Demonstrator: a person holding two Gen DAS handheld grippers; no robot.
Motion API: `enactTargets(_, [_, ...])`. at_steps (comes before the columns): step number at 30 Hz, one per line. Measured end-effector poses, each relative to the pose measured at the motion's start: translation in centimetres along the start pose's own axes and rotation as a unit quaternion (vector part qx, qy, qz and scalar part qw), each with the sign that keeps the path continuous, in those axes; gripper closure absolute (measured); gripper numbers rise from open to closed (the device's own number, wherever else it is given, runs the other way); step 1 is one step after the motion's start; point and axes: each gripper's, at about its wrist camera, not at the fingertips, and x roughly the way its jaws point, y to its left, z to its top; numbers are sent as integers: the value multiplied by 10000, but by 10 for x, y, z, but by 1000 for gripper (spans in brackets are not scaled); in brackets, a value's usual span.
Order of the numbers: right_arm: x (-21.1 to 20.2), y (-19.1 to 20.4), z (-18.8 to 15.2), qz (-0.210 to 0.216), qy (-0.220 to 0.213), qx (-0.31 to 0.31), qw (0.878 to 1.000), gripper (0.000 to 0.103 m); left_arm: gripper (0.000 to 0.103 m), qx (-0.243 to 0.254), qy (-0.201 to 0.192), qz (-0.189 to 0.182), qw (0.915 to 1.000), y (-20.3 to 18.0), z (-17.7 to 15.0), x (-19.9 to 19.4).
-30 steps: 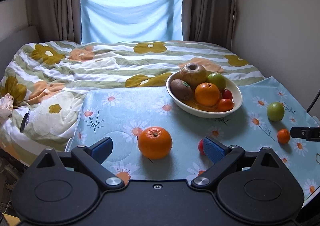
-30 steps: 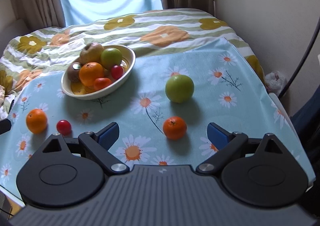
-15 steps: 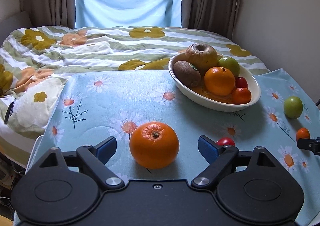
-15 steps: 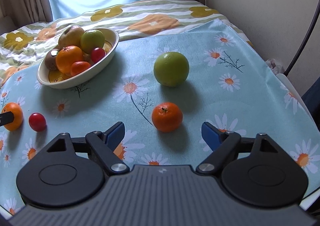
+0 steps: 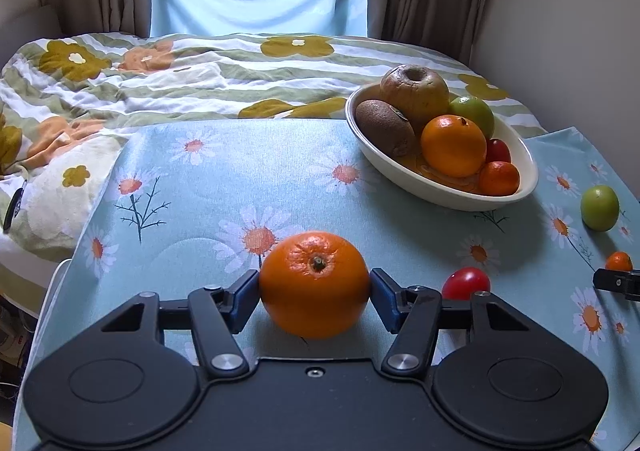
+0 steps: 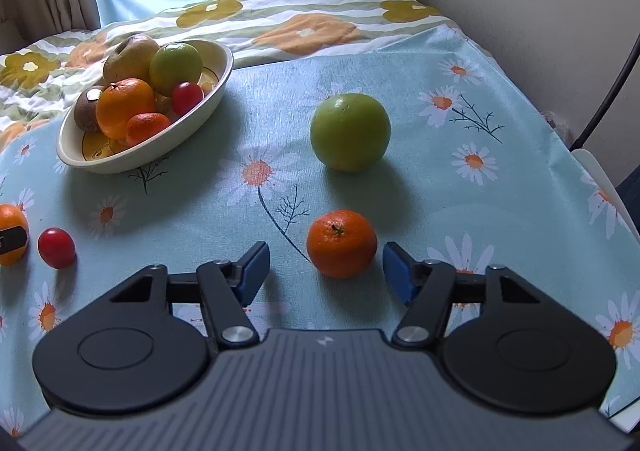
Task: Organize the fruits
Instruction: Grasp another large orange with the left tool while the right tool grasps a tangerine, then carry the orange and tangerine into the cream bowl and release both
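Left wrist view: the left gripper (image 5: 314, 293) has just closed its jaws on a large round orange (image 5: 314, 283), both blue pads (image 5: 386, 299) pressed to its sides; the fruit sits on the daisy-print pale blue cloth (image 5: 248, 179) covering the bench, its stem end facing up toward the camera. One small red tomato (image 5: 466, 283) lies just right of the gripper.

Right wrist view: the right gripper (image 6: 325, 271) has been narrowing its jaws around a small orange mandarin (image 6: 341, 243), which rests on the cloth between the blue pads (image 6: 396, 271) with a gap at each side, so the jaws stand apart; its green stem points up. One round green fruit (image 6: 350, 131) stands loose on the cloth beyond the mandarin.

That makes four loose fruits: one orange, one mandarin, one tomato, one green fruit. The oval cream ceramic bowl (image 6: 200, 111), near the far left of the cloth in the right wrist view, has its long axis running from near left to far right there. It holds six pieces: one brown wrinkled apple-like fruit (image 5: 414, 91), one brown kiwi (image 5: 384, 127), one green fruit (image 6: 175, 67), one orange (image 5: 452, 145), one small mandarin (image 5: 499, 179) and one red tomato (image 6: 186, 96). A striped, flower-patterned bed quilt (image 5: 160, 71) lies beyond the bench.
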Motion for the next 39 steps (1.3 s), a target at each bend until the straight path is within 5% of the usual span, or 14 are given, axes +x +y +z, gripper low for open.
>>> enactTargets(14, [3, 3, 1, -198, -117, -102, 9997, 37, 40, 45, -5, 83, 10000, -2, -11, -10])
enactTargets(18, [1, 1, 2, -228, -164, -171, 9995, 51, 40, 18, 1, 86, 10000, -4, -13, -14])
enactTargets(39, [-53, 9, 35, 503, -288, -809, 9950, 52, 40, -43, -318, 220, 9992, -44, 11, -84])
